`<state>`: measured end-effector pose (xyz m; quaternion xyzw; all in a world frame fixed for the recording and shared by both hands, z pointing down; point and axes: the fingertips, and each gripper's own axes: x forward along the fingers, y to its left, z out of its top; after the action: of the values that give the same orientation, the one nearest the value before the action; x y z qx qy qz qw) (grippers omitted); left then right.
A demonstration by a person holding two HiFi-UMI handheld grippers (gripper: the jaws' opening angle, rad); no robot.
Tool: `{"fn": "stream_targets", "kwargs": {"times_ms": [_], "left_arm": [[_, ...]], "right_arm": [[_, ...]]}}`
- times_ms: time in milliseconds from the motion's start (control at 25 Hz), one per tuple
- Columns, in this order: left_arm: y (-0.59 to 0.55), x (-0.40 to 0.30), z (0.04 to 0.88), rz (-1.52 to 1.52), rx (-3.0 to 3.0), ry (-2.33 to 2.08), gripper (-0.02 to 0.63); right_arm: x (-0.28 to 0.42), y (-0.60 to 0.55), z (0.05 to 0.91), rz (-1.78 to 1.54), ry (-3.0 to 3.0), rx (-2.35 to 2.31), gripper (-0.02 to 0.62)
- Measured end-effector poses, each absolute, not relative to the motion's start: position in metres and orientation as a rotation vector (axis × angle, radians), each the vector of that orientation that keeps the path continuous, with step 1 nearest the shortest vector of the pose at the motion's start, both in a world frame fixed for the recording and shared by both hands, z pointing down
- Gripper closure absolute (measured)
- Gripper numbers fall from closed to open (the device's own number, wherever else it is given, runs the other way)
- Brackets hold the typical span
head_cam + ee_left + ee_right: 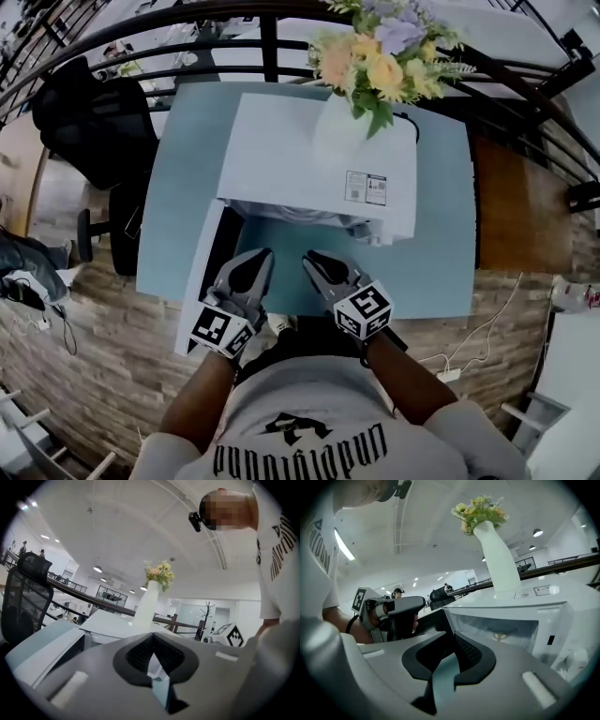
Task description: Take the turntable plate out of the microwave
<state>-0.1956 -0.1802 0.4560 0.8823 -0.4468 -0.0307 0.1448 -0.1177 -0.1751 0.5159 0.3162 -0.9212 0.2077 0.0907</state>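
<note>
A white microwave stands on a light blue table, its door swung open to the left. In the right gripper view the cavity faces me; inside it only a dim hub shape shows, and the glass plate itself is hard to make out. My left gripper is shut and holds nothing, level before the opening beside the door. Next to it my right gripper is open a little, with only blue tabletop showing in the gap.
A white vase of flowers stands on the microwave's top. A black office chair sits left of the table and a dark railing runs behind it. A white cable and power strip lie on the floor at right.
</note>
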Motion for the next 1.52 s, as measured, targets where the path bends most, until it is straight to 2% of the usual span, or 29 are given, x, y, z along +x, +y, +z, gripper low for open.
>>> {"fn": "stream_targets", "kwargs": {"times_ms": [240, 640, 1520], "left_arm": [[-0.202, -0.189, 0.495, -0.054, 2.507, -1.291, 0.557], [-0.222, -0.178, 0.54, -0.036, 2.48, -1.271, 0.557], [-0.254, -0.18, 0.615, 0.007, 2.376, -1.302, 0.556]], "right_arm": [[-0.117, -0.197, 0.558, 0.765, -2.708, 0.952, 0.54], [-0.106, -0.226, 0.634, 1.228, -2.592, 1.056, 0.506], [-0.103, -0.273, 0.703, 2.141, -2.32, 1.295, 0.479]]}}
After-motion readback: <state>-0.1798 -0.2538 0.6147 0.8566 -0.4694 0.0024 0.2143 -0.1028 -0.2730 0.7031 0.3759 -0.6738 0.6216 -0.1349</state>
